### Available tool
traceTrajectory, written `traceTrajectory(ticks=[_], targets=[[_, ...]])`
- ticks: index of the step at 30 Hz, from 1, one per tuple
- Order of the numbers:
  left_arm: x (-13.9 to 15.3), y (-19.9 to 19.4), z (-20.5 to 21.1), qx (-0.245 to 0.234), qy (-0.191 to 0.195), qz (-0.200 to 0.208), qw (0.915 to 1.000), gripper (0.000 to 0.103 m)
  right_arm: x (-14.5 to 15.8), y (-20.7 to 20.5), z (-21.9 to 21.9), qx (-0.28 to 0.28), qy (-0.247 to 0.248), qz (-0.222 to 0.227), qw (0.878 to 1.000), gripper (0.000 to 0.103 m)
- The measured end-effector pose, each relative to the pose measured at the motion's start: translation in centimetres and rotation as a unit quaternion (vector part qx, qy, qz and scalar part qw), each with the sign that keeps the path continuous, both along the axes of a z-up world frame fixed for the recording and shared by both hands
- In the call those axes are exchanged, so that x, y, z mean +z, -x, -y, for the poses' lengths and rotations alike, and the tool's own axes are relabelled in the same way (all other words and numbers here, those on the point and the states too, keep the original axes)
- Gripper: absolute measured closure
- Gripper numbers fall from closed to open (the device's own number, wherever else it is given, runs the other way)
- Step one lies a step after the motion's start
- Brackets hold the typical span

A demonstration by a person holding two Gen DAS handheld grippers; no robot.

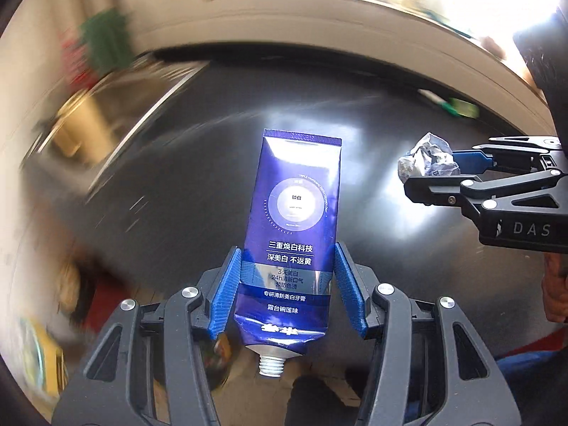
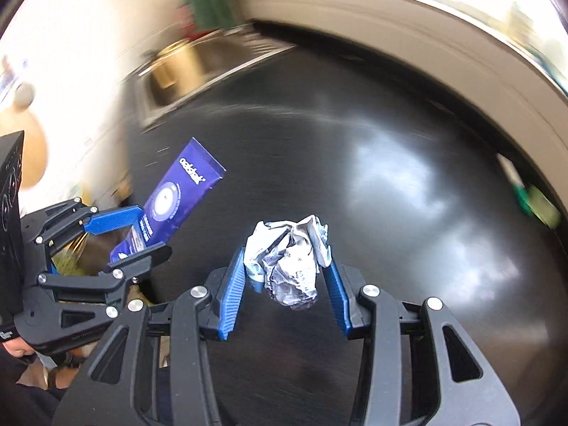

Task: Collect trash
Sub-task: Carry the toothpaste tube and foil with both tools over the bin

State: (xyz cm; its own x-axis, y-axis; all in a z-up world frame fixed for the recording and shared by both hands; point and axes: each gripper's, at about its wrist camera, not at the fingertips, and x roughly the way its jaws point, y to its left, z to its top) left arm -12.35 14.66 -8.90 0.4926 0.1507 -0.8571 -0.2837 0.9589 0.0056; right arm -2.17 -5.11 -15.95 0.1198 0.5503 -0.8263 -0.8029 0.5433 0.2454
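Observation:
A blue toothpaste tube (image 1: 294,234) with no cap stands between the blue pads of my left gripper (image 1: 289,284), which is shut on it, threaded neck toward the camera. The same tube (image 2: 177,202) shows at the left of the right wrist view, in the left gripper (image 2: 142,234). My right gripper (image 2: 287,273) is shut on a crumpled ball of silvery paper (image 2: 291,259). In the left wrist view that paper ball (image 1: 426,159) sits in the right gripper (image 1: 436,174) at the right edge. Both grippers hang above a dark glossy tabletop (image 2: 390,177).
A green and white item (image 1: 458,106), blurred, lies near the table's far right edge; it shows also as the green item (image 2: 532,198). A blurred wooden crate-like thing (image 2: 184,67) stands beyond the table's left end. A person's hand (image 1: 557,287) holds the right gripper.

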Motion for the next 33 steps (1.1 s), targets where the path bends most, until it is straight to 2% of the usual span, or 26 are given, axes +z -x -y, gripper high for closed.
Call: traceTrajectory(ticks=[2,6,12,17,26,33], targets=[[-0.3,3.0,-2.4,0.044,0.003,-0.005,0.999,0.051,0.0,2.1,-3.4,0.041,-0.001,-0.004,0.999,0.06],[-1.6,8.9,-6.6,0.131,0.013,-0.02,0.9912,0.051,-0.4,7.3,-10.5,0.128,0.002,-0.022,0.992,0.06],[-4.1,15.1,-10.7,0.207,0.029,-0.038,0.9773,0.051,-2.0,13.5,-17.4,0.206,0.019,-0.042,0.978,0.06],[-7.2,17.9,-13.5,0.245,0.047,-0.055,0.9668,0.051,-4.0,15.8,-21.7,0.234,0.041,-0.059,0.969,0.06],[-13.4,20.5,-16.8,0.295,0.103,-0.083,0.9462,0.051,-10.3,18.3,-28.0,0.261,0.118,-0.076,0.955,0.06],[-16.0,21.1,-18.4,0.316,0.132,-0.095,0.9348,0.051,-12.0,19.0,-30.4,0.268,0.143,-0.077,0.95,0.06]])
